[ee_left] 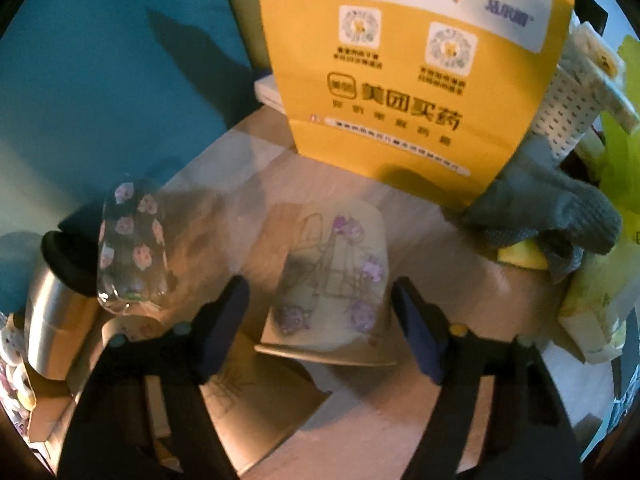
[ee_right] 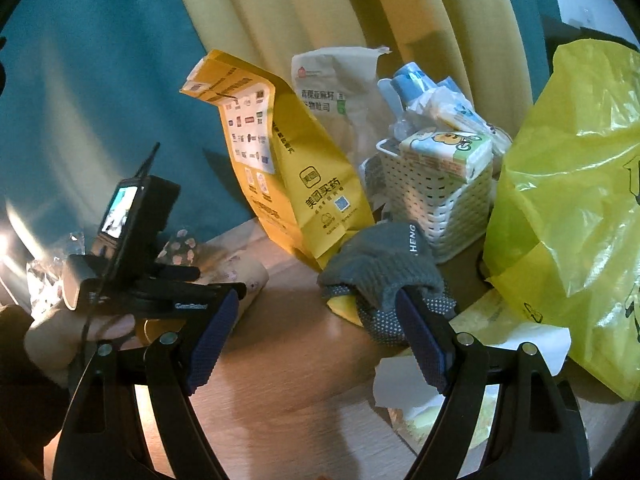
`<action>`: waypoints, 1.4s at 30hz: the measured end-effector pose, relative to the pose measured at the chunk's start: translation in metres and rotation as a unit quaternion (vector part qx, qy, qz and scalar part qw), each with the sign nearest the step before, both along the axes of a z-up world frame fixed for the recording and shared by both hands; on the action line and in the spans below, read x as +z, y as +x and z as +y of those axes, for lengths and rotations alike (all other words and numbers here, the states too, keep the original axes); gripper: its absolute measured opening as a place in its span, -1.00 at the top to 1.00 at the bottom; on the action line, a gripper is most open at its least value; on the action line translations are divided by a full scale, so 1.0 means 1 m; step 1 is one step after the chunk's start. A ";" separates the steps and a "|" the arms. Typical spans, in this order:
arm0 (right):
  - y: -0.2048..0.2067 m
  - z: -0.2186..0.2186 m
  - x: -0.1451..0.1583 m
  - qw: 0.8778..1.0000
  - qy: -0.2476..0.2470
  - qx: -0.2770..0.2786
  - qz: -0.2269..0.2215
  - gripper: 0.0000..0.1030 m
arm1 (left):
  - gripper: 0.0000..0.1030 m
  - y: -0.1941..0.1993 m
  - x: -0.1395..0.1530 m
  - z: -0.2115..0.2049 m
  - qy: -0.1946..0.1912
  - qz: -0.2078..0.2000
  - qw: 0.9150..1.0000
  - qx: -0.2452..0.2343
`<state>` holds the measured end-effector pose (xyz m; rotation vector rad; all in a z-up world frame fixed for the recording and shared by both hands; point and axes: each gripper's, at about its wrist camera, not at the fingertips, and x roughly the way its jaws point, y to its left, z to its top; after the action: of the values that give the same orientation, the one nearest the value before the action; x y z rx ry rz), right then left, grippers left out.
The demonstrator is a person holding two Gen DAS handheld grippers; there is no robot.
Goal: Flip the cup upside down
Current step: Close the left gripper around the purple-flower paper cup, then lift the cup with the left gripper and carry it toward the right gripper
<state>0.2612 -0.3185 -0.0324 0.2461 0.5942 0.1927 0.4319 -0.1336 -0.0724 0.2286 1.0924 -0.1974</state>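
A cream paper cup [ee_left: 336,276] with purple cartoon prints stands on the wooden table, its wide rim down and narrow base up. My left gripper [ee_left: 320,308] is open, its blue-padded fingers on either side of the cup's lower half and clear of it. In the right wrist view the cup [ee_right: 248,280] shows partly behind the left gripper's body. My right gripper [ee_right: 316,336] is open and empty above the table, right of the cup.
A yellow paper bag [ee_left: 412,80] stands behind the cup. A clear glass with pink prints [ee_left: 132,248] and a steel tumbler [ee_left: 52,320] are at the left. A grey glove [ee_right: 384,272], white basket [ee_right: 448,204] and yellow-green plastic bag [ee_right: 572,200] crowd the right.
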 end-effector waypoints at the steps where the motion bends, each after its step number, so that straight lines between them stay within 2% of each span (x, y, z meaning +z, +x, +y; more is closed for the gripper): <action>1: -0.001 0.000 0.001 1.000 0.000 0.000 -0.001 -0.62 | -0.45 0.000 -0.001 -0.001 0.003 0.001 1.000 -0.002; 2: -0.003 0.000 0.003 1.000 -0.001 0.000 -0.003 -0.62 | -0.44 0.000 -0.002 -0.001 0.005 0.002 1.000 -0.003; 4: -0.008 -0.002 0.004 1.000 -0.002 -0.003 -0.004 -0.62 | -0.26 -0.001 -0.005 -0.002 0.000 0.010 1.000 -0.005; 12: -0.025 -0.020 0.006 1.000 0.000 -0.026 0.001 -0.62 | -0.21 -0.007 -0.002 -0.018 -0.018 0.002 1.000 -0.021; 19: -0.041 -0.029 0.011 0.999 0.002 -0.034 -0.006 -0.62 | -0.21 -0.037 0.019 -0.025 -0.043 -0.013 0.999 -0.022; 27: -0.068 -0.023 0.015 1.000 0.001 -0.018 -0.010 -0.62 | -0.21 -0.112 0.054 -0.011 -0.084 -0.046 0.995 -0.011; 34: -0.106 0.000 0.020 1.000 -0.010 0.015 -0.014 -0.62 | -0.21 -0.201 0.075 0.015 -0.116 -0.069 0.990 0.026; 40: -0.139 0.027 0.015 0.998 -0.018 0.056 -0.002 -0.62 | -0.21 -0.274 0.063 0.053 -0.161 -0.066 0.981 0.084; 42: -0.151 0.037 0.010 0.997 -0.020 0.071 0.004 -0.62 | -0.21 -0.303 0.051 0.069 -0.159 -0.070 0.978 0.117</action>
<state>0.1098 -0.2814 -0.0220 0.1656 0.6233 0.3158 0.1288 -0.0648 -0.0211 -0.1708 0.9231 -0.1392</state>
